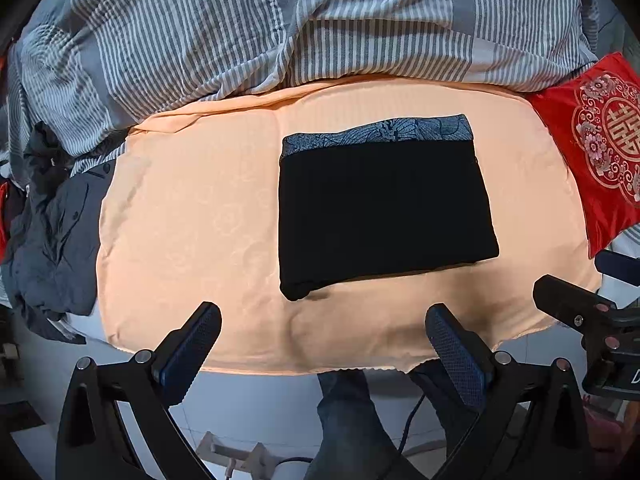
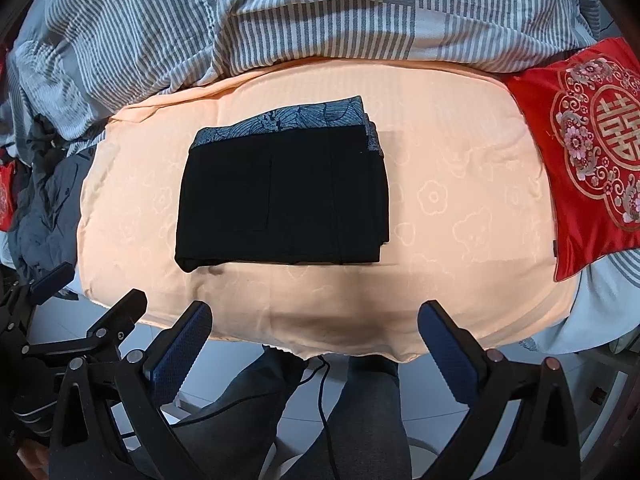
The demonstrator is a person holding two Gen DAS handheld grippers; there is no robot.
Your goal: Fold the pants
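Pants (image 1: 384,208) lie folded on the sheet (image 1: 192,216) — both grippers' fingers wide (empty).

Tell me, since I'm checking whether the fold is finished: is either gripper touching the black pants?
Apart. In the left wrist view, the open left gripper sits short of the folded black pants, peach sheet between them; the right wrist view shows the right gripper likewise.

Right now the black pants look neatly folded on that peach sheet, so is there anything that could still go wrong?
Little, but two things. Both tongs, left and right, hang open near the bed edge; a careless pass could snag the folded black pants and undo the stack. The layers at the pants' right side look slightly uneven and may slide if lifted. The peach sheet is soft, so pressing beside the stack could tilt it.
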